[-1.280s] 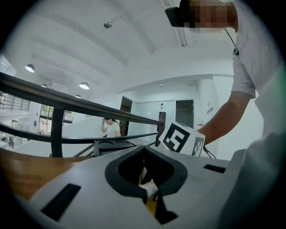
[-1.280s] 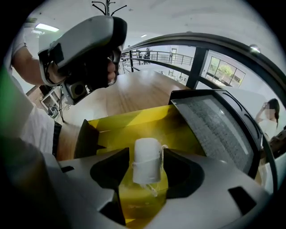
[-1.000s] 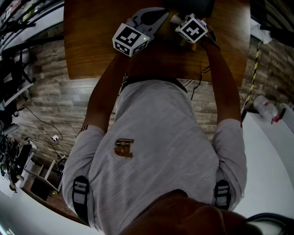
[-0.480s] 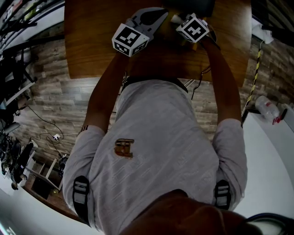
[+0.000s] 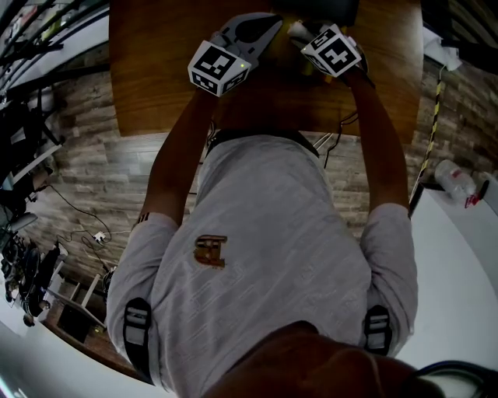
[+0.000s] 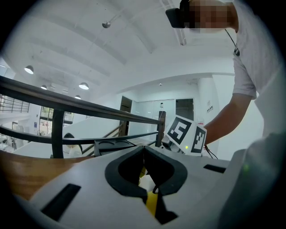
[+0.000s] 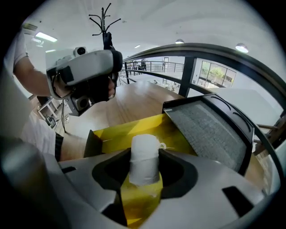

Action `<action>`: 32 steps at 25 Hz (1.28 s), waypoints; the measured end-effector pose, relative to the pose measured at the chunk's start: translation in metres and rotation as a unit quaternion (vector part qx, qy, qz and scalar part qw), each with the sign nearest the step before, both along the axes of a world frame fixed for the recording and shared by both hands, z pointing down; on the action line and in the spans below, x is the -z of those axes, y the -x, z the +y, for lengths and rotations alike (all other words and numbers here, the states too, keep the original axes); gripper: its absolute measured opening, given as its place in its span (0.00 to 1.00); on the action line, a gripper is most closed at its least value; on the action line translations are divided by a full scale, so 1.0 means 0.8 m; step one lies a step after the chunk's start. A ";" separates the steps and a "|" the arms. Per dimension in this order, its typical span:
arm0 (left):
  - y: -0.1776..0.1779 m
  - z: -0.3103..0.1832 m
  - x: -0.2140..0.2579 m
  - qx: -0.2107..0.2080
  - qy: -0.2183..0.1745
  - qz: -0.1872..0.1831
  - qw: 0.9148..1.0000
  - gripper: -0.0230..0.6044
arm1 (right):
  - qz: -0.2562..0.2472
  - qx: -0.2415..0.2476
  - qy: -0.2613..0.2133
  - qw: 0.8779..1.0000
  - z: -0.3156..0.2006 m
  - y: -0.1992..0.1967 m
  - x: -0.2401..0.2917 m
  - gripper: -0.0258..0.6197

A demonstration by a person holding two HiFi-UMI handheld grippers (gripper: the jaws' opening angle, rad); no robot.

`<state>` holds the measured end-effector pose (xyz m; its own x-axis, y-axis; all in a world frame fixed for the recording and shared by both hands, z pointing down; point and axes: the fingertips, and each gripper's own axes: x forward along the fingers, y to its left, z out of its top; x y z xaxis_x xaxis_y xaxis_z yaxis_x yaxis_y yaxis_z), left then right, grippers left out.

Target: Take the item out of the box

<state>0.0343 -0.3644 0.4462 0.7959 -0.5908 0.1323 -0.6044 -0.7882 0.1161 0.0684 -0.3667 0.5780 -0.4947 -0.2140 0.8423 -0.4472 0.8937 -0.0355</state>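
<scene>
A white cloth-wrapped roll stands upright between the jaws of my right gripper. Both pads press its sides, so the gripper is shut on it. Below and behind the roll lies the open yellow box on the wooden table. My left gripper has its jaws closed tip to tip, with a strip of yellow box and a bit of white in the slit between them. In the head view both grippers sit close together at the far side of the table, left and right.
A black-framed panel with a grey mat lies just right of the box. A dark railing runs behind the table. The person's body covers the near table edge. A white surface with a bottle is at the right.
The right gripper's marker cube has shifted slightly toward the far side of the table. The left gripper has barely moved.
</scene>
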 end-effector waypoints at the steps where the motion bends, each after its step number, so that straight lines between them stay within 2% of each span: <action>1: 0.000 0.000 0.001 -0.001 -0.001 0.000 1.000 0.07 | -0.005 -0.002 -0.004 1.000 0.000 0.001 0.006 0.35; 8: -0.007 0.009 0.015 -0.005 -0.013 0.005 1.000 0.07 | -0.065 -0.036 -0.041 0.996 0.003 0.002 0.058 0.35; 13: -0.013 0.010 0.026 -0.007 -0.018 0.009 1.000 0.07 | -0.121 -0.078 -0.080 0.986 -0.001 -0.003 0.102 0.35; 21: -0.013 0.010 0.050 -0.003 -0.029 0.019 0.999 0.07 | -0.198 -0.123 -0.141 0.962 -0.004 -0.005 0.175 0.35; 32: -0.013 0.021 0.100 -0.002 -0.060 0.043 0.997 0.07 | -0.297 -0.155 -0.214 0.918 0.012 -0.011 0.258 0.35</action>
<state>0.0447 -0.3473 0.3663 0.8038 -0.5948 -0.0075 -0.5928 -0.8020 0.0728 0.0772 -0.3567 0.3713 -0.6988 -0.6702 0.2499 -0.6973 0.7161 -0.0295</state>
